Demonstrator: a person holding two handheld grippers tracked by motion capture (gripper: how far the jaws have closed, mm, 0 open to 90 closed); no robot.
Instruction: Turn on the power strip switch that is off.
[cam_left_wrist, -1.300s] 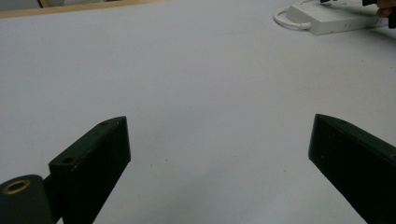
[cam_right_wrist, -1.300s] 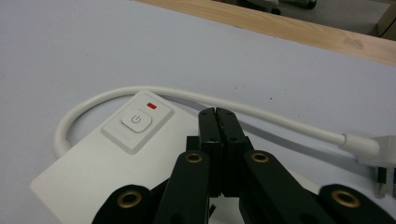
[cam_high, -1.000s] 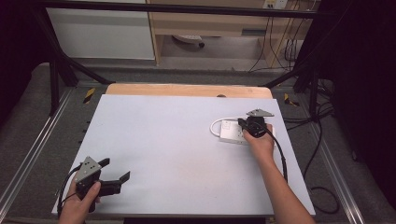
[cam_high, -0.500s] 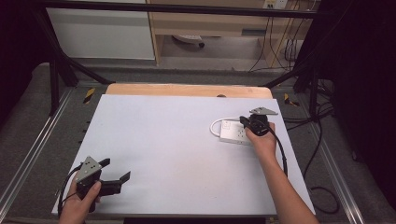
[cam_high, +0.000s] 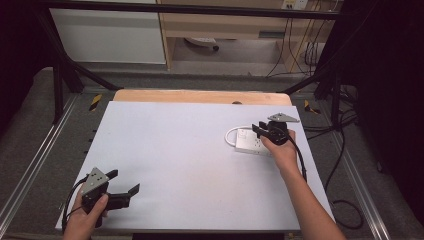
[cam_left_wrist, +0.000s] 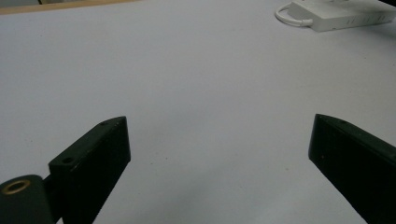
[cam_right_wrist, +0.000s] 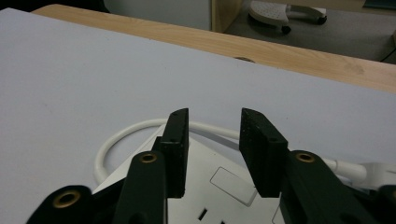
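Observation:
A white power strip (cam_high: 248, 143) lies on the right side of the white table (cam_high: 190, 150), with its white cable (cam_right_wrist: 112, 144) looped behind it. My right gripper (cam_high: 259, 129) hovers just over the strip's near end (cam_right_wrist: 219, 186). Its jaws have just been opening and now stand a little apart (cam_right_wrist: 215, 121), with nothing gripped between them. At the table's near left corner my left gripper (cam_high: 123, 181) rests low and wide open, with bare table between the jaws (cam_left_wrist: 219, 135). The left gripper view has the power strip (cam_left_wrist: 341, 16) far off at the top right.
A wooden strip (cam_high: 200, 96) runs along the table's far edge. Black cables (cam_high: 345, 150) hang off the right side onto the floor. Cabinets and a chair base (cam_high: 200, 42) stand behind the table.
The right hand has shifted very slightly over the power strip. The left hand has stayed where it was.

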